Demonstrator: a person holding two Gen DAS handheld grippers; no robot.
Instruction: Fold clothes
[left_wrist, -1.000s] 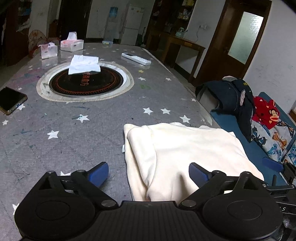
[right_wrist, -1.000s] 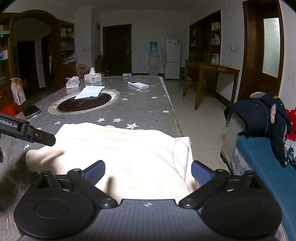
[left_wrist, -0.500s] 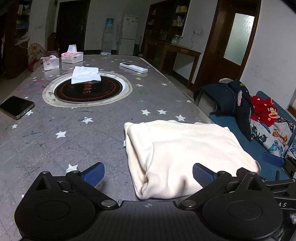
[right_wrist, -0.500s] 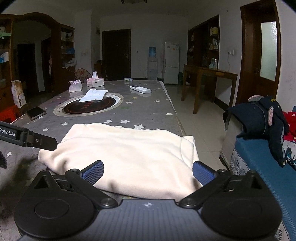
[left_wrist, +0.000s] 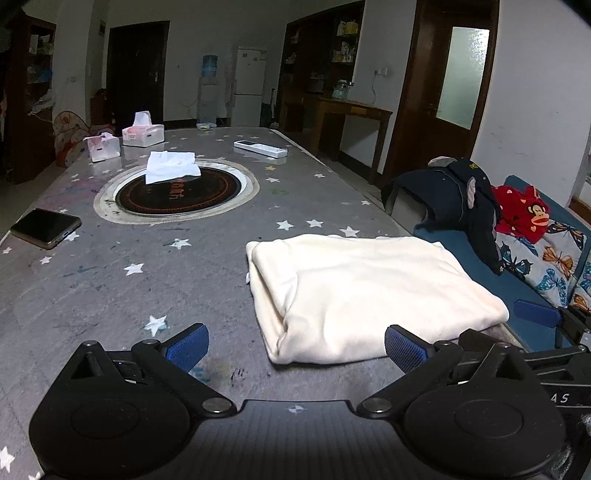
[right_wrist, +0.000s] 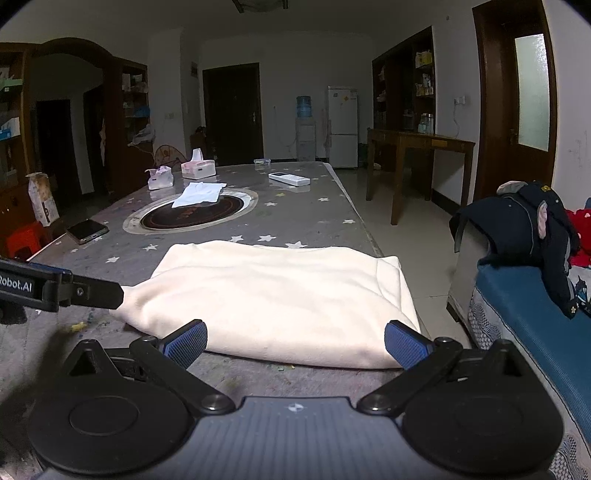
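A cream garment (left_wrist: 365, 291) lies folded into a thick rectangle on the grey star-patterned table (left_wrist: 110, 288), near its right edge. It also shows in the right wrist view (right_wrist: 273, 295). My left gripper (left_wrist: 295, 345) is open and empty, just short of the garment's near edge. My right gripper (right_wrist: 295, 343) is open and empty, at the garment's near edge, not touching it. The left gripper's body (right_wrist: 55, 290) shows at the left of the right wrist view.
A round black hotplate (left_wrist: 177, 195) with a white cloth (left_wrist: 170, 166) sits mid-table. A phone (left_wrist: 46, 227) lies at the left, tissue boxes (left_wrist: 142, 133) and a remote (left_wrist: 260, 147) at the far end. A blue sofa (right_wrist: 532, 317) with dark clothes (right_wrist: 524, 229) stands to the right.
Both grippers have drawn back from the garment and risen. The garment lies still on the table, folded as before.
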